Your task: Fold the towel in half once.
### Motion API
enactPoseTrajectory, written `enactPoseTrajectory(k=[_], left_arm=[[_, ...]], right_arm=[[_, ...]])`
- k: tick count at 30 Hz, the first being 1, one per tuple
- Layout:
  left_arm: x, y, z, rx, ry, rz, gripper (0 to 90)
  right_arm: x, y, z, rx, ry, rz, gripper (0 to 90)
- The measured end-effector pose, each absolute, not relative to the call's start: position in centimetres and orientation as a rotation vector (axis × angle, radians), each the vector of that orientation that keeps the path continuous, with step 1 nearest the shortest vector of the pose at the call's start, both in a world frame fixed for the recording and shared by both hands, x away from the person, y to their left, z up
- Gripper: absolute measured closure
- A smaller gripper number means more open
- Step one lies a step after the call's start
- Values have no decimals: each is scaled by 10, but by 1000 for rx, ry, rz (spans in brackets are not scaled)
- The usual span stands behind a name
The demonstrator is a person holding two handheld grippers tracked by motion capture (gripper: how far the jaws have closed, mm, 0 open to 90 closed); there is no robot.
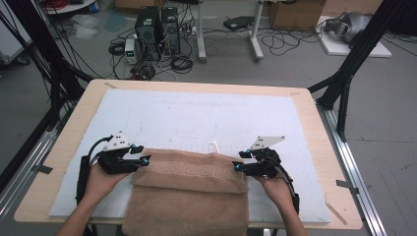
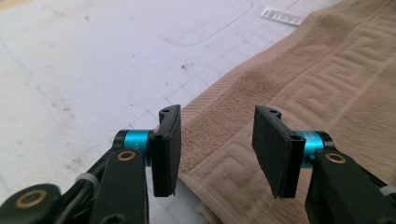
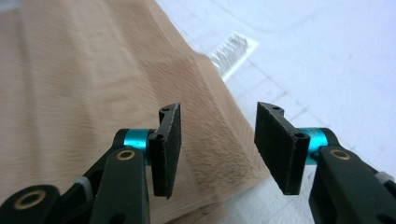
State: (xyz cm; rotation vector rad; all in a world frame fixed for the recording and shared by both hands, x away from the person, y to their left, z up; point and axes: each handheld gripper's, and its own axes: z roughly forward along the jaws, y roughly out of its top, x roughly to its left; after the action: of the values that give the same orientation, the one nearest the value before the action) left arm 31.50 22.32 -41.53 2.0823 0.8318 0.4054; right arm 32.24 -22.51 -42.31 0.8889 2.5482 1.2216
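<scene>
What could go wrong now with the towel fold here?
1. Both the left hand-held gripper and the right hand-held gripper are open over the folded edge of the towel, so the fold could spring back or sit uneven.
2. The near part of the towel hangs over the table edge and might drag the rest off.

Overhead and close views sharing towel (image 1: 189,194)
</scene>
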Motion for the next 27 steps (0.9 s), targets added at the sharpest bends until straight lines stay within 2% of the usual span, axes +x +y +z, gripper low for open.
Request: enactPoseTrajectory(k=[5, 9, 18, 23, 27], left_arm=[[334, 222, -434, 2134, 917, 359, 545], [337, 219, -441, 2165, 911, 358, 600], [332, 214, -440, 2183, 881, 384, 827], [328, 215, -437, 2187, 875, 384, 857], [322, 222, -427, 2122, 869, 389, 859]], right_arm=[[331, -222, -441, 936, 2573, 1167, 512], [330, -220, -444, 927, 2578, 1150, 550], [333, -223, -444, 903, 2591, 1149, 840], [336, -227, -445, 916, 2611, 1208, 855], [332, -226, -437, 885, 2628, 1207, 857]])
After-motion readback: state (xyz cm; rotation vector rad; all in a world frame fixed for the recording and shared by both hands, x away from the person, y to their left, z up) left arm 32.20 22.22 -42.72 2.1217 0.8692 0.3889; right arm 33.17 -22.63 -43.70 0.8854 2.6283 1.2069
